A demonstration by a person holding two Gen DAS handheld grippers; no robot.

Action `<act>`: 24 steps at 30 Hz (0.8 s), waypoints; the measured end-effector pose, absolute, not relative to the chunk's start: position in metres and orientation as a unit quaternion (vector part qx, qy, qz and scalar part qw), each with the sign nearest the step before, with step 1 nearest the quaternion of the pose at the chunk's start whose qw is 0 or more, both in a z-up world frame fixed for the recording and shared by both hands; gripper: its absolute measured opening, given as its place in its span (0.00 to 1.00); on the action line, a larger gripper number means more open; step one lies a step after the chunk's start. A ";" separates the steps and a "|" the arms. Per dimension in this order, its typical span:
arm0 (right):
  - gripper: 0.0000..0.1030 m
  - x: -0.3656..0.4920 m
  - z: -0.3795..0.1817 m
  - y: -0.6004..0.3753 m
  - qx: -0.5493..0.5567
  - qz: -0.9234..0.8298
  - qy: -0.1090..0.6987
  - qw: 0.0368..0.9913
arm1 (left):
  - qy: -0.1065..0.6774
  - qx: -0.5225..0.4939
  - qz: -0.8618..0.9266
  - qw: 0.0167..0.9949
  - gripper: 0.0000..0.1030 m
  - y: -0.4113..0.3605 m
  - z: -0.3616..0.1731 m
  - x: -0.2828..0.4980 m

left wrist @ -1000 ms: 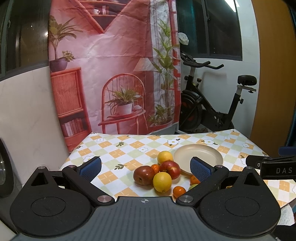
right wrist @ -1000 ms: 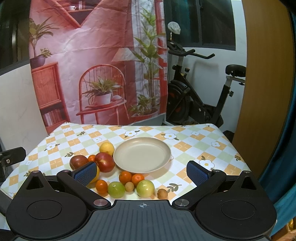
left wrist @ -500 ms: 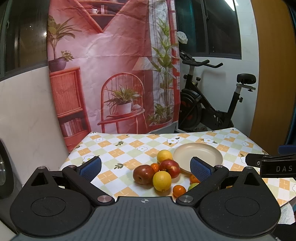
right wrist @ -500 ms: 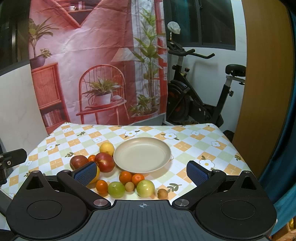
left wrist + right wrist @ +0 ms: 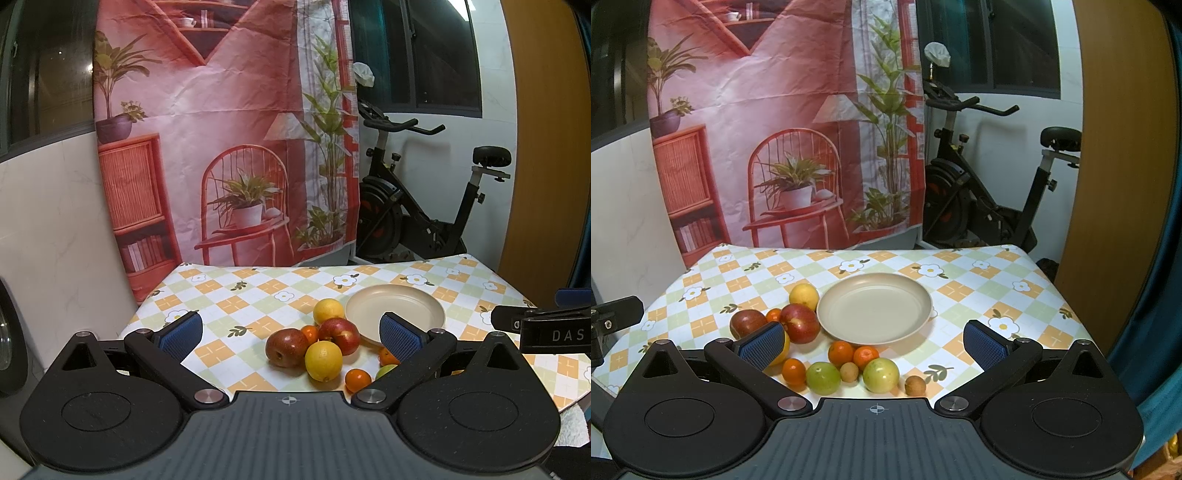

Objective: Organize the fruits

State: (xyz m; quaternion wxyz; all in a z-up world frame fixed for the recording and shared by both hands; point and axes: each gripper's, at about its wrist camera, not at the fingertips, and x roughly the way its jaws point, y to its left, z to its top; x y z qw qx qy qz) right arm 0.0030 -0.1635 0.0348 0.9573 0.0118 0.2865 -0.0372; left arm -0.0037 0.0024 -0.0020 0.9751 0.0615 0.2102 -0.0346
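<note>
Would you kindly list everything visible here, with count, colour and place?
Plate: one, beige, table centre, empty.
Apples, red: two, left of plate.
Lemons: two, yellow, left cluster; one behind left pad.
Apples, green: two, front row.
Tangerines: four, orange, near plate's front and left.
Longans: two, brown, front row.
Tablecloth: one, checked with flowers.
Backdrop: one, red, behind table.
Exercise bike: one, black, back right.
Left gripper: open, hovering.
Right gripper: open, hovering.
</note>
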 end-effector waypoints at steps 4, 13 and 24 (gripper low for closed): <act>1.00 0.003 0.034 -0.163 0.012 -0.037 0.286 0.957 | 0.211 0.062 -0.035 0.975 1.00 0.002 -0.002 -0.004; 1.00 0.004 0.034 -0.164 0.012 -0.037 0.286 0.957 | 0.211 0.062 -0.035 0.975 1.00 0.003 -0.002 -0.004; 1.00 0.003 0.034 -0.167 0.024 -0.028 0.283 0.959 | 0.214 0.051 -0.036 0.975 1.00 0.005 -0.001 -0.001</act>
